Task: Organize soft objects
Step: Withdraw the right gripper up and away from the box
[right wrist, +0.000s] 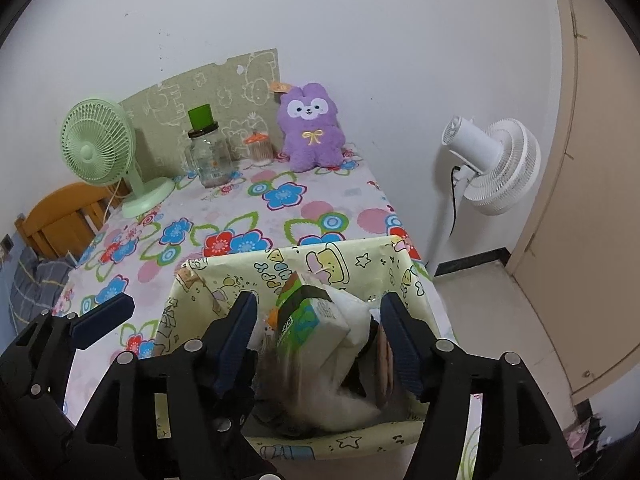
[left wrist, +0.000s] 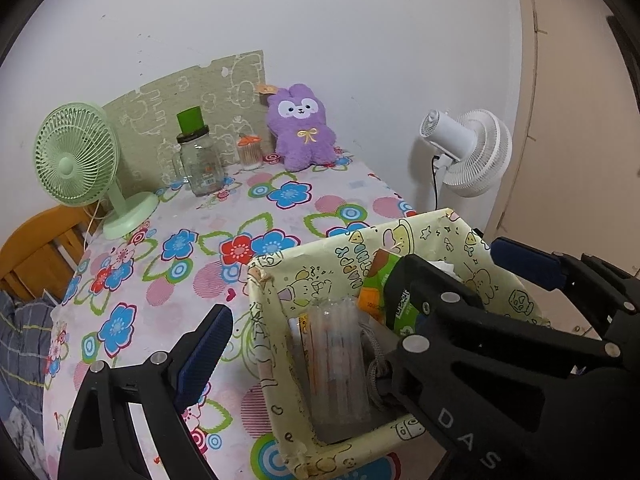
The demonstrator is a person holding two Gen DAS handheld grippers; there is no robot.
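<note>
Storage box (right wrist: 320,260) at table's near right corner, right hand-held gripper (right wrist: 320,344) wide above it, left hand-held gripper (left wrist: 312,324) wide astride its wall.

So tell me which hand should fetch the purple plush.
Probably the left: its tongs stand open, one finger over bare tablecloth, facing the purple plush. The right tongs hang over the full box.

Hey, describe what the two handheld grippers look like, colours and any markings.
Both are matte black plastic linkage frames joined by round silver pins. Each finger ends in a long, dark blue ribbed pad. The right gripper shows pale raised letters, "DAS", on its body in the left wrist view. The left gripper looks the same. No cables, hands or sleeves are visible.
</note>
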